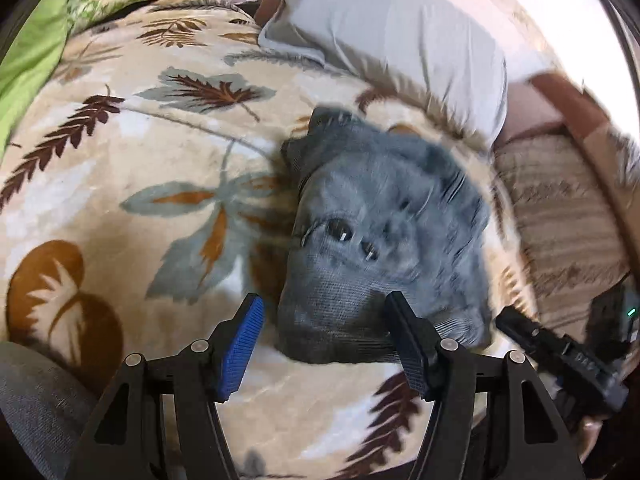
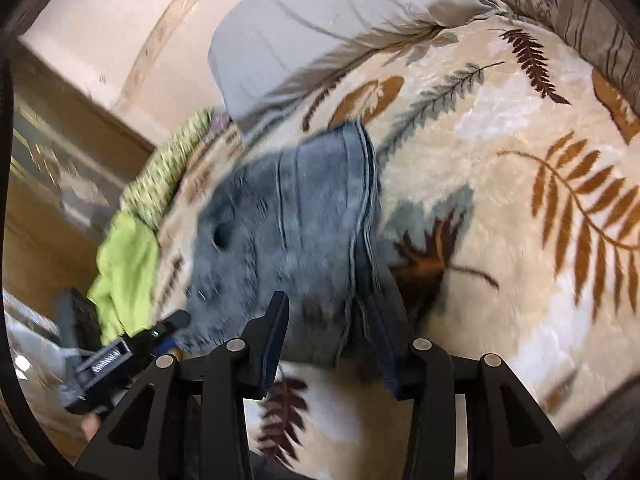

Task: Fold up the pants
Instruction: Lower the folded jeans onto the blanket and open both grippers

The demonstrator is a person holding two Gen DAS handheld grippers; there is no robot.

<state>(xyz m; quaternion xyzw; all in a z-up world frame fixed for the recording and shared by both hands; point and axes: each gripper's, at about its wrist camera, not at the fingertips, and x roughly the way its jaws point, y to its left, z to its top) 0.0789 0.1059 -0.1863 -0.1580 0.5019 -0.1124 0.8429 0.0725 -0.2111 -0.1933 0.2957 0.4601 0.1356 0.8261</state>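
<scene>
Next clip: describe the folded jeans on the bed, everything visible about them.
The jeans are grey-blue denim, faded, with small ripped holes and stitched seams. They lie folded into a compact, slightly rumpled bundle on the leaf-patterned blanket, near a grey pillow. In both blurred views the near edge sits between open fingers: the left gripper stands wide around it, the right gripper straddles the seamed edge. No pad visibly presses on the cloth.

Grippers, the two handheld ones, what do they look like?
Both are black plastic with angular linkage arms pinned by silver round pivots. The left gripper has ribbed blue pads on its fingers; the right gripper has darker blue pads.
</scene>
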